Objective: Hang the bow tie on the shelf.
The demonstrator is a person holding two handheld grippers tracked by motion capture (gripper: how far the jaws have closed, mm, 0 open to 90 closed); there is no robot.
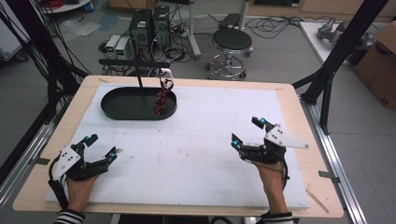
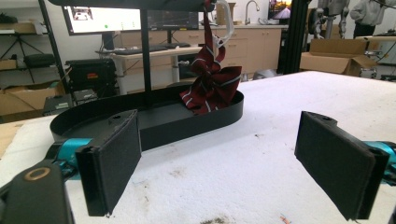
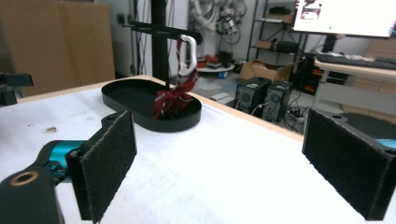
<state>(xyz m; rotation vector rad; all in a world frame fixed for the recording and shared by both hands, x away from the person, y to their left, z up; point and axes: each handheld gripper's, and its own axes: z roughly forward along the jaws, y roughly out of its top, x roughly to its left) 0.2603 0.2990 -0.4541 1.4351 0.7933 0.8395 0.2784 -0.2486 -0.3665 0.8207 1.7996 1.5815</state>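
A dark red striped tie (image 1: 161, 99) (image 2: 211, 84) (image 3: 173, 98) hangs from a silver carabiner (image 1: 167, 72) (image 2: 223, 21) (image 3: 187, 53) on the crossbar of a black stand (image 1: 139, 70), its lower end bunched in the stand's oval black tray (image 1: 119, 107) (image 2: 154, 123) (image 3: 135, 95). My left gripper (image 1: 102, 147) (image 2: 219, 172) rests open at the table's front left, well short of the tray. At the front right, my right gripper (image 1: 247, 132) (image 3: 219, 172) is open too. Nothing sits between either pair of jaws.
A white board (image 1: 196, 149) covers most of the wooden table (image 1: 299, 121). Behind the table stand computer towers (image 1: 149, 28), a round stool (image 1: 231, 42) and cables. A black frame post (image 1: 343, 46) rises at the right, a cardboard box (image 1: 380, 65) beyond it.
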